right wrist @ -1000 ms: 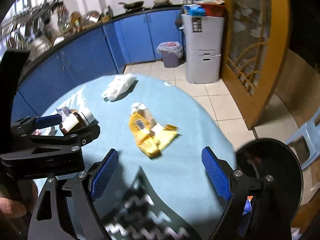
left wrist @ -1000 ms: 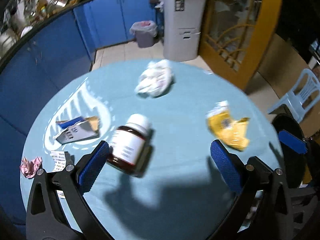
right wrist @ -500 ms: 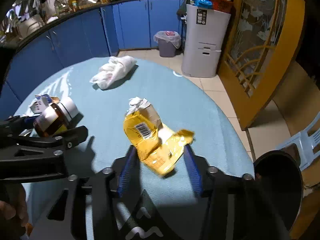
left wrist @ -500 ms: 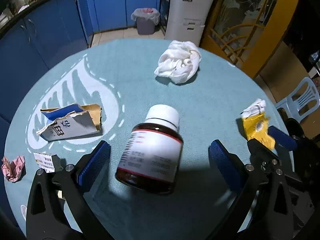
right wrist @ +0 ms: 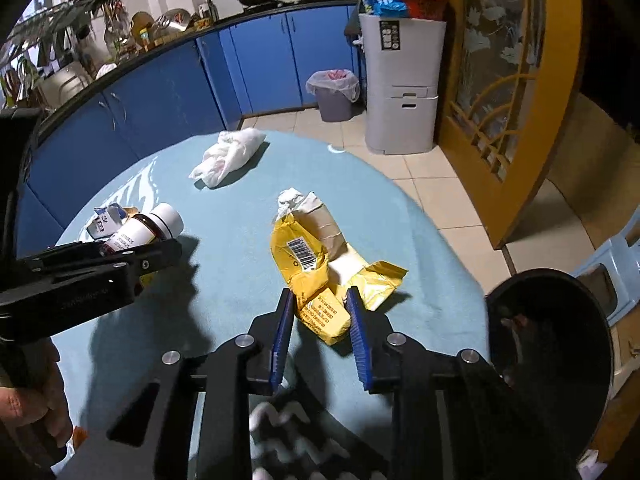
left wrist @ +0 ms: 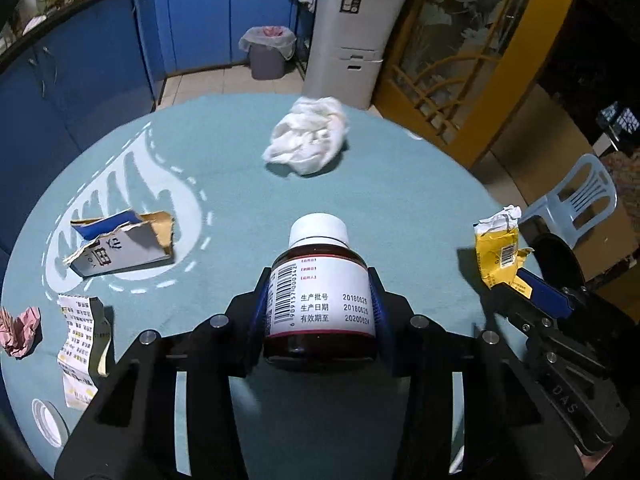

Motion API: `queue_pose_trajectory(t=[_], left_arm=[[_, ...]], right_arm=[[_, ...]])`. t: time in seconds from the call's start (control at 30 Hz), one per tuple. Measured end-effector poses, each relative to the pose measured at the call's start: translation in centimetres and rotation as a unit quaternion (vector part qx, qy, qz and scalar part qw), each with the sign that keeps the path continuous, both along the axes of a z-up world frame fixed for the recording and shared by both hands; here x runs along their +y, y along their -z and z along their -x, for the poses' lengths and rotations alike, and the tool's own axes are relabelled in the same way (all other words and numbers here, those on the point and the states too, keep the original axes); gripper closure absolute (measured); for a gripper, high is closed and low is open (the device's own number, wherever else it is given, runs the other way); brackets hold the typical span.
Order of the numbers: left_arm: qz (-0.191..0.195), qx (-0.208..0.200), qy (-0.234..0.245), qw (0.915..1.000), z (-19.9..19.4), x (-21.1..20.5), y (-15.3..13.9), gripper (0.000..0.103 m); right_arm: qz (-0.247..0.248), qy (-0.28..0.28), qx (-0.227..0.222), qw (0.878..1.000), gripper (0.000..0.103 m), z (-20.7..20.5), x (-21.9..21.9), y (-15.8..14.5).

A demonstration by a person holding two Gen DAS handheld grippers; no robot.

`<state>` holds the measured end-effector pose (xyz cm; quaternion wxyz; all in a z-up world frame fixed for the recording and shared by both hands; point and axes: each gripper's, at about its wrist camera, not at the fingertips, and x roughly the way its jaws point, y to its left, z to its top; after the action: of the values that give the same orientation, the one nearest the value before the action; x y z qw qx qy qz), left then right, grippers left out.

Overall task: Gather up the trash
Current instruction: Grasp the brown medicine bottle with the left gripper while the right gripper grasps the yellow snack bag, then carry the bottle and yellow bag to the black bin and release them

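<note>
Two claws are each closing on one piece of trash. Between the pads of the left gripper [left wrist: 320, 312] lies the brown bottle [left wrist: 320, 296], on its side, with its long axis along the fingers and its white cap pointing away from the claw; the pads already touch its two sides, and the jaws are closing at a middle width. The right gripper [right wrist: 320, 320] has its jaws narrow and closing, with the near end of the yellow wrapper [right wrist: 316, 276] between them; the pads seem to touch it, and the rest of the wrapper stretches away from the claw and a little to its right. I judge that each hand needs only to finish the squeeze and lift. Farther ahead of both claws lies the white crumpled tissue [left wrist: 308, 140], well apart. To the left of the left claw are a torn carton [left wrist: 120, 248], a printed leaflet [left wrist: 80, 340] and a pink paper ball [left wrist: 20, 332]. All rest on a round table with a light blue cloth [left wrist: 224, 184]. Beyond it stand blue cabinets [right wrist: 168, 92], a lined bin [right wrist: 334, 94] on the tiled floor and a grey appliance [right wrist: 402, 80].
</note>
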<state>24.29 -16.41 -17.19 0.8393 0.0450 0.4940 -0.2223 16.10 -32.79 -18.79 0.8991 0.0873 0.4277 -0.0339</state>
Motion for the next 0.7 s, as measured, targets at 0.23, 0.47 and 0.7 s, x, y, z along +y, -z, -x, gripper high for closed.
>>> queue_pose_trajectory(t=[0.23,0.47,0.7], left_arm=[[-0.001,-0.019,0.025,0.9995,1.1,-3.7,-1.8,0.057],[-0.005,-0.021,0.052,0.9984,2.7,-7.3,-2.4,0.057],[-0.011,-0.023,0.074,0.9969,4.4,-10.3,-2.6,0.057]], right_arm=[[0.0,0.025,-0.015,1.0,0.076,2.4,-2.2,-1.1],[-0.008,0.057,-0.02,0.998,0.076,5.1,-5.4,-1.4],[-0.015,0.081,-0.03,0.996,0.076,7.2,-7.7,-1.7]])
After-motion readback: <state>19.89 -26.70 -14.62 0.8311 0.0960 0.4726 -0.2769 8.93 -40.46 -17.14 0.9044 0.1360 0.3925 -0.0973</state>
